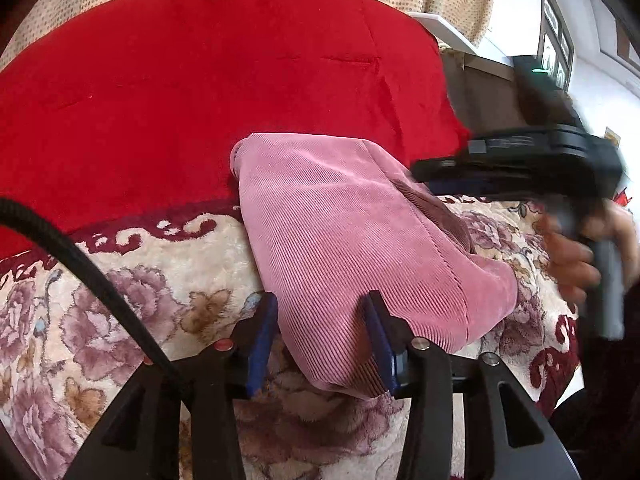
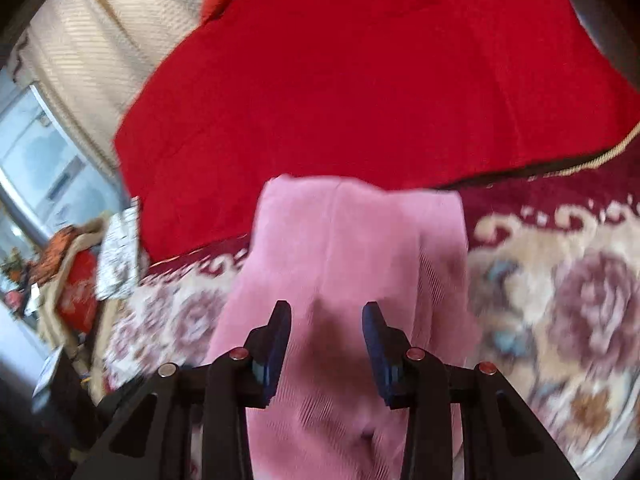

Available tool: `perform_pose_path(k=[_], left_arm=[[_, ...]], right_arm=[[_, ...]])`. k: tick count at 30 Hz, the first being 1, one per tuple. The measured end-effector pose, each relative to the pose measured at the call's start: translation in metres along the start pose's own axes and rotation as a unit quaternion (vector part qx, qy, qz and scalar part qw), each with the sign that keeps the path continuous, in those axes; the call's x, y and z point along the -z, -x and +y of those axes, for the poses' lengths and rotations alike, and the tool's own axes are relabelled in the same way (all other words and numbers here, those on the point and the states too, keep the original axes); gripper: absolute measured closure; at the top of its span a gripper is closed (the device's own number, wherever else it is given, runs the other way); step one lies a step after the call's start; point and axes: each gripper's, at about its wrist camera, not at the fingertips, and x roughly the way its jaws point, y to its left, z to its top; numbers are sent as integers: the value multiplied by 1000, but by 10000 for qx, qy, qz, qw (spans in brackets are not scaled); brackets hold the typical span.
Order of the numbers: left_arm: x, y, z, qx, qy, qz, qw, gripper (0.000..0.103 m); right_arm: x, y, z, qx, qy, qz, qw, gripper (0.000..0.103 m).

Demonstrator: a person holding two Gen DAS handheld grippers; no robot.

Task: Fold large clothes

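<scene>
The pink corduroy garment lies at frame centre on the floral blanket, long axis running away from both grippers; left gripper and right gripper straddle it, jaws part-open, unclamped (right view blurred)

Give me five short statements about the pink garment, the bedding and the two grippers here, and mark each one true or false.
1. The pink corduroy garment lies on a floral blanket. True.
2. The quilt behind the garment is blue. False: the quilt is red.
3. The left gripper is clamped shut with no gap between its pads. False: its blue pads stand apart, with the garment's edge lying between them.
4. A hand holding the right gripper's handle shows in the left wrist view. True.
5. The right gripper points at a bare wooden tabletop. False: it points at the pink garment, which fills the space between its fingers.
</scene>
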Motion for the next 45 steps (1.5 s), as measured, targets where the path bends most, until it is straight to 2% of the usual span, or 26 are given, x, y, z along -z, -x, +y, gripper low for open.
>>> perform_pose_path(k=[3,4,5,6,10,14,22,26,28,30,32,34,37,38,40,42,45], left_arm=[[-1,-3,-1,20,-13,-14,10000,53],[-1,-4,-1,7,-10,-20,10000,53],[-1,-4,-1,-4,-15,-25,10000,53],[-1,-4,-1,-5,-32,-23,10000,52],[-1,-6,1,-83,35,-3,10000,49],[1,-6,0,-173,43,-24,9998,48],[3,-4,2,-294,209,-32,9993,37],[0,-3,4,-310,294,-79,9991,34],[-3,4,3,-378,294,-227,9986,34],[-6,16,3,-386,314,-560,9972,34],[-7,22,6,-331,490,-759,9954,29],[-7,15,7,-418,579,-651,9953,27],[-3,-18,8,-672,592,-49,9960,22],[-2,-19,11,-716,807,-138,9941,17],[-4,-19,15,-630,939,-53,9936,17],[-6,-18,17,-603,916,-37,9940,17],[-11,-10,8,-828,649,-242,9942,17]], right_arm=[[-13,-48,-14,593,-15,294,9978,60],[-8,-68,-26,608,-150,535,9966,60],[-2,-75,-34,493,-293,519,9970,60],[-1,-72,-35,440,-301,365,9979,60],[2,-50,-20,709,-23,234,9972,60],[11,-27,-14,747,103,107,9971,60],[31,20,11,390,343,-150,9985,60],[52,-10,7,500,334,295,9978,60],[54,-19,2,428,329,160,9984,60],[51,-18,0,370,253,199,9988,59],[52,-18,-3,298,171,180,9992,59],[52,-18,-3,286,216,135,9993,59],[54,-18,-4,254,199,112,9994,59],[56,-18,-5,250,194,112,9994,59],[58,-16,-7,252,195,104,9994,59],[57,-15,-7,222,144,128,9996,59],[54,-9,-7,179,-10,191,9997,60]])
